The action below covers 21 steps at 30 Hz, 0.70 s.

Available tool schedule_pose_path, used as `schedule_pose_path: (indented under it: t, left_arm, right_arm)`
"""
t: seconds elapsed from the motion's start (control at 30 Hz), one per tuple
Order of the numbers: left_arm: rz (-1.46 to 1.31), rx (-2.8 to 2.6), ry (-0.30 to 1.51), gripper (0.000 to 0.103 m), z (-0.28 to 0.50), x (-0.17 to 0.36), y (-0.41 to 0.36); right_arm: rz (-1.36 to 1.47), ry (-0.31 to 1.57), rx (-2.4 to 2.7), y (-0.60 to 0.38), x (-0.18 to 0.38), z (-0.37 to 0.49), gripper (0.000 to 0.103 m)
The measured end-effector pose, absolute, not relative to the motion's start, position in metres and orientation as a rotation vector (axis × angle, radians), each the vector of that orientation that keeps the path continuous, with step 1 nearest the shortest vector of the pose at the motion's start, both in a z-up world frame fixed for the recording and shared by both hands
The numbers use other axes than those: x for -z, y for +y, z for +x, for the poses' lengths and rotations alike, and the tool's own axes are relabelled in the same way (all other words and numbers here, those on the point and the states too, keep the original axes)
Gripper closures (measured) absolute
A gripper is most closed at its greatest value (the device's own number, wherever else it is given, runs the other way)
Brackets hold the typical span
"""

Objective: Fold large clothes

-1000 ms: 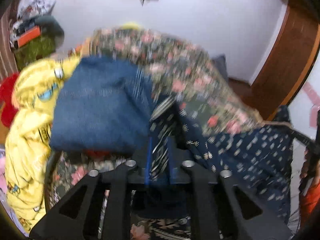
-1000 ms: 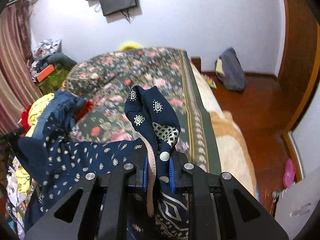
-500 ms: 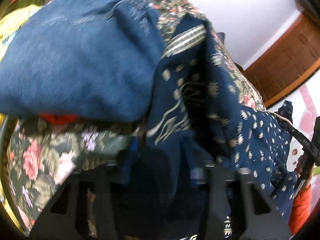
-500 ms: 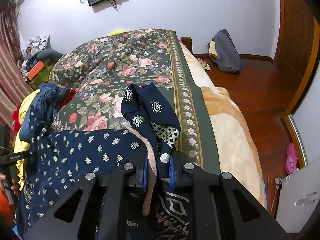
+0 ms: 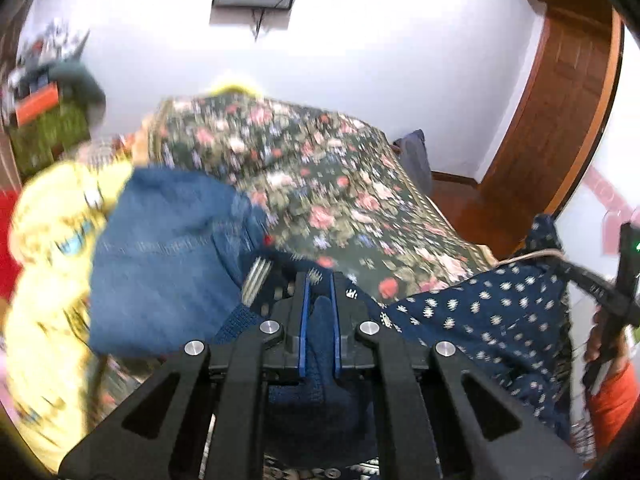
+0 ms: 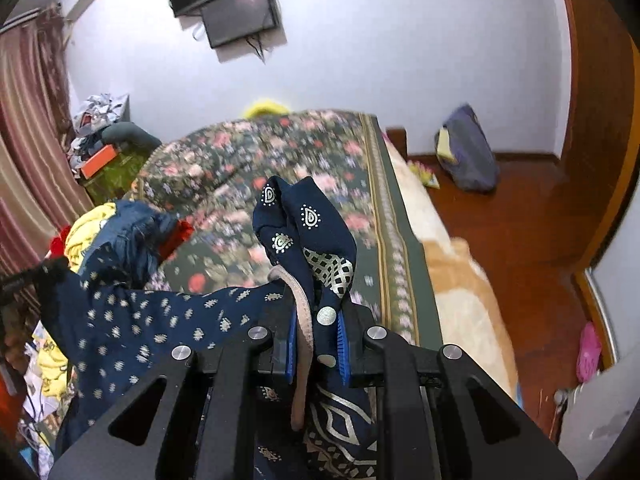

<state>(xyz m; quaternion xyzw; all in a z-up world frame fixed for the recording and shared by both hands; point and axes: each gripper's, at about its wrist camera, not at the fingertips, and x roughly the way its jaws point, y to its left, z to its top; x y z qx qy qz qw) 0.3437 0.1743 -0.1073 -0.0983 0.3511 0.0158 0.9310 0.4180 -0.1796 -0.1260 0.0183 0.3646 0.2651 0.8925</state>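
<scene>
Holding: you stretch the navy printed garment above the floral bed, ready to fold.
Left gripper: fingers closing on its cloth.
Right gripper: fingers clamped on a bunched corner, lower centre.

The left gripper jaws are closing on navy patterned cloth.

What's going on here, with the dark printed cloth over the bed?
A person holds a gripper in each hand and has a navy printed garment stretched between them above the floral bedspread. The right gripper is shut on one bunched end; the left gripper is closing on the other. Jeans lie unfolded on the bed.
</scene>
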Motion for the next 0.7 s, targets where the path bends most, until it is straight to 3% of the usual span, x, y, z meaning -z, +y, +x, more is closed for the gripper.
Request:
schedule_pose_path:
  t: [0.1,0.23,0.27,0.3,0.47,0.67,0.7]
  left_arm:
    - [-0.219,0.022,0.769,0.095,0.352,0.111,0.177]
    - [-0.234,0.002,0.911,0.092,0.368,0.159,0.184]
    - [-0.247,-0.004,0.953,0.081,0.369,0.174,0.189]
    - [-0.262,-0.015,0.997,0.061,0.372,0.19,0.193]
    - [-0.377,-0.01,1.086,0.039,0.369,0.239,0.214]
    - [-0.596,0.085,1.074,0.04,0.38,0.267,0.229]
    - [-0.602,0.09,1.064,0.049,0.381,0.267,0.229]
  right_arm:
    - [0.039,0.739,-0.55,-0.173,0.119,0.424,0.089]
    - [0.007,0.792,-0.526,-0.16,0.139,0.439,0.089]
    - [0.003,0.807,-0.519,-0.16,0.146,0.44,0.089]
    - [0.003,0.822,-0.515,-0.16,0.152,0.442,0.089]
    - [0.018,0.875,-0.496,-0.171,0.174,0.447,0.089]
    - [0.001,0.875,-0.498,-0.168,0.176,0.447,0.089]
    - [-0.004,0.874,-0.495,-0.167,0.177,0.446,0.089]
